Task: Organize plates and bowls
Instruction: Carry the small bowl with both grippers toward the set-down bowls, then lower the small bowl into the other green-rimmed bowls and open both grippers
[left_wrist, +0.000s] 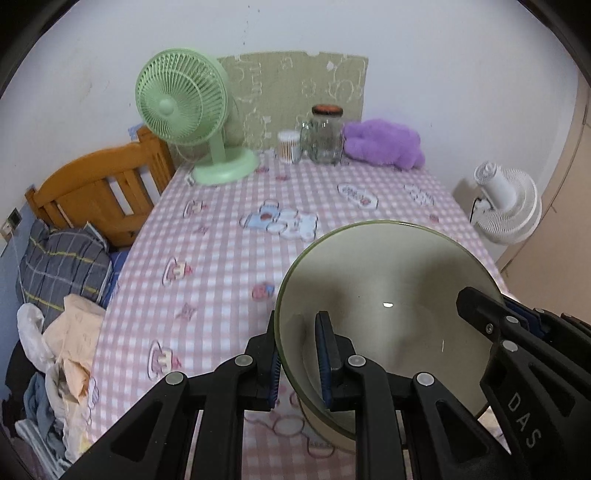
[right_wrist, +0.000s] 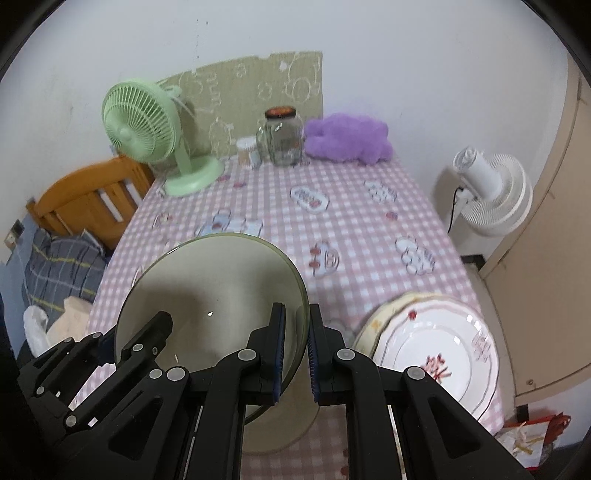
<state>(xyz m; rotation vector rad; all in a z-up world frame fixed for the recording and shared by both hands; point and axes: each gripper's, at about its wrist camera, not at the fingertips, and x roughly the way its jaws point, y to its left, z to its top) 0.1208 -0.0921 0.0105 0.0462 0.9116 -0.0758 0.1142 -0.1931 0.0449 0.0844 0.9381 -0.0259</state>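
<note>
A pale green bowl (left_wrist: 388, 295) (right_wrist: 210, 288) is held by its rim between both grippers, over the near part of the pink checked table (left_wrist: 258, 229). My left gripper (left_wrist: 299, 326) is shut on the bowl's left rim, one finger inside and one outside. My right gripper (right_wrist: 296, 308) is shut on the opposite rim in the same way. Each wrist view also shows the other gripper across the bowl: the right gripper (left_wrist: 495, 302) and the left gripper (right_wrist: 136, 328). A stack of white patterned plates (right_wrist: 476, 325) lies on the table's near right corner. Whether the bowl's base touches the cloth I cannot tell.
At the table's far end stand a green desk fan (left_wrist: 181, 107), a glass jar (left_wrist: 327, 134), a small tub of cotton swabs (left_wrist: 289, 146) and a purple plush toy (left_wrist: 384, 142). A white fan (right_wrist: 491, 192) stands right of the table. A wooden bed frame (left_wrist: 99, 192) and bedding lie to its left.
</note>
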